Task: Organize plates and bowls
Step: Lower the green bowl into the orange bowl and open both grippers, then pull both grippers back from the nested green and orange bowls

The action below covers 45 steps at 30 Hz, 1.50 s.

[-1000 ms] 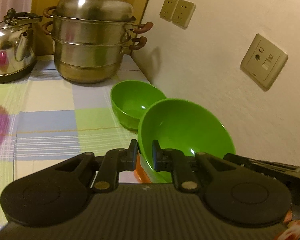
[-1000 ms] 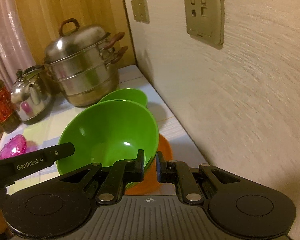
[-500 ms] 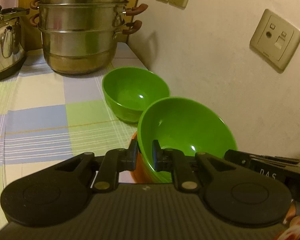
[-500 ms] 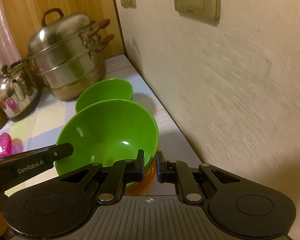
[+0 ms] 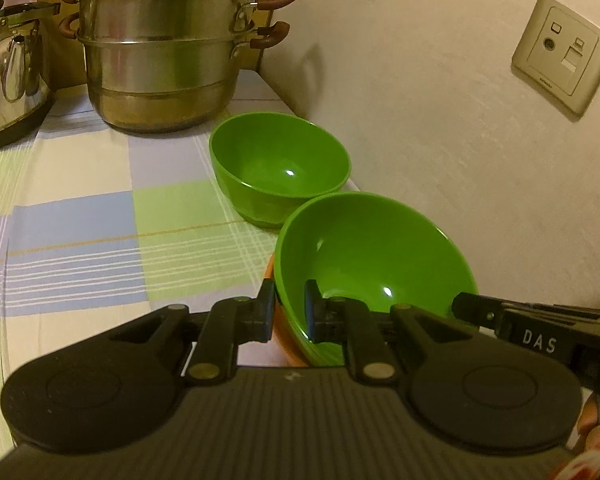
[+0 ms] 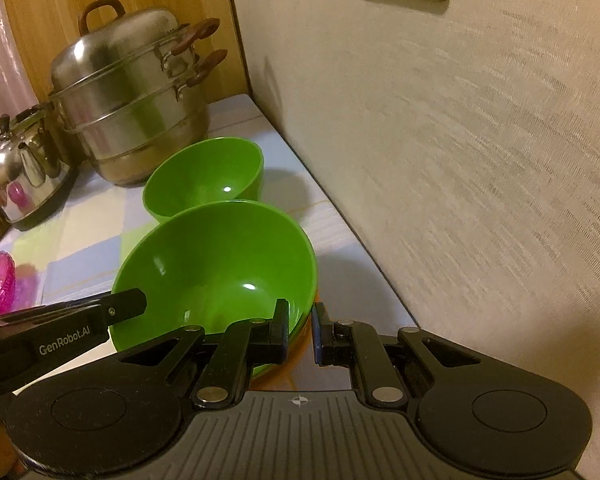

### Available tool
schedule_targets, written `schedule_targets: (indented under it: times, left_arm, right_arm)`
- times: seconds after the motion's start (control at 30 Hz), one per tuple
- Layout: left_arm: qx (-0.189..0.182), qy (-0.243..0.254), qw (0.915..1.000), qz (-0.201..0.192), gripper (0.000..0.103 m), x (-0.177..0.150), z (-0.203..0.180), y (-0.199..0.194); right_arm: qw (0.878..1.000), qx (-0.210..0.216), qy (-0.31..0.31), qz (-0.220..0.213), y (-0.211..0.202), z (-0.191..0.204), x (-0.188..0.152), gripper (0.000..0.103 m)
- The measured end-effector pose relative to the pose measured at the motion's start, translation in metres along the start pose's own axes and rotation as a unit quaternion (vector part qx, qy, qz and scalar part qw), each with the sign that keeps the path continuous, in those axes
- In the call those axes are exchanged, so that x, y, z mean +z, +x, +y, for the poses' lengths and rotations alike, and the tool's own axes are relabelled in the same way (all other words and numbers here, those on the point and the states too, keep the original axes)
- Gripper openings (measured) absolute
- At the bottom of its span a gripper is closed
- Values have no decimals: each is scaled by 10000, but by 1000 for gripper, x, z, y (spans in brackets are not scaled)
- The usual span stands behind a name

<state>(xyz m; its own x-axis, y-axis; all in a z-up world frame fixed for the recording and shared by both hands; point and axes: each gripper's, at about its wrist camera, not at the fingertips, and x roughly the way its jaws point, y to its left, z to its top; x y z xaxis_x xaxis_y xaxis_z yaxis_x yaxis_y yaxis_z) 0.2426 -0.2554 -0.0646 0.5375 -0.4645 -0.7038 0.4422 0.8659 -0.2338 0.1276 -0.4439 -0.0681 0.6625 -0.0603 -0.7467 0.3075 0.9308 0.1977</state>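
1. Your left tool [image 5: 286, 312] and right tool [image 6: 300, 330] each pinch the rim of the big bowl [image 5: 374, 256], with an orange plate [image 5: 282, 344] under it.
2. You hold it above the worktop [image 5: 100, 208], near the small bowl [image 5: 280, 168].
3. Next, I think, set it down gently by the wall, both tools level.

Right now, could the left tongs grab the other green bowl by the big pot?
Probably not yet: the left tongs are shut on the near green bowl's rim. The far green bowl sits uncovered just beyond.
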Motion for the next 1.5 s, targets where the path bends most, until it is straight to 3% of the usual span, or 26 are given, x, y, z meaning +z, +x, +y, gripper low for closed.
schedule_targets:
  times: [0.7, 0.8, 0.87, 0.93, 1.2, 1.4, 1.47, 1.5]
  left_arm:
    - [-28, -24, 10000, -40, 13, -3, 5, 3]
    - [-31, -145, 9998, -112, 14, -3, 9, -1]
    - [-51, -267, 9995, -153, 18, -3, 13, -6]
    - [-70, -352, 9991, -203, 20, -3, 17, -12]
    - [-102, -555, 9979, -317, 33, -10, 23, -37]
    - [-26, -641, 9976, -263, 56, -22, 28, -53]
    - [4, -657, 9976, -233, 71, -28, 29, -59]
    - [31, -654, 9976, -222, 74, -31, 30, -61]
  right_arm:
    - [10000, 9, 68, -50, 12, -2, -4, 11]
    - [9998, 10, 168, -112, 9, -4, -4, 16]
    - [9995, -10, 233, -198, 6, -6, -5, 43]
    - [9992, 32, 308, -256, 2, -8, -6, 54]
    - [9985, 128, 450, -286, -16, -8, -11, 54]
    - [9986, 162, 443, -244, -32, -1, -20, 54]
    - [9988, 157, 409, -219, -37, 2, -25, 54]
    - [9989, 151, 384, -204, -39, 4, -27, 54]
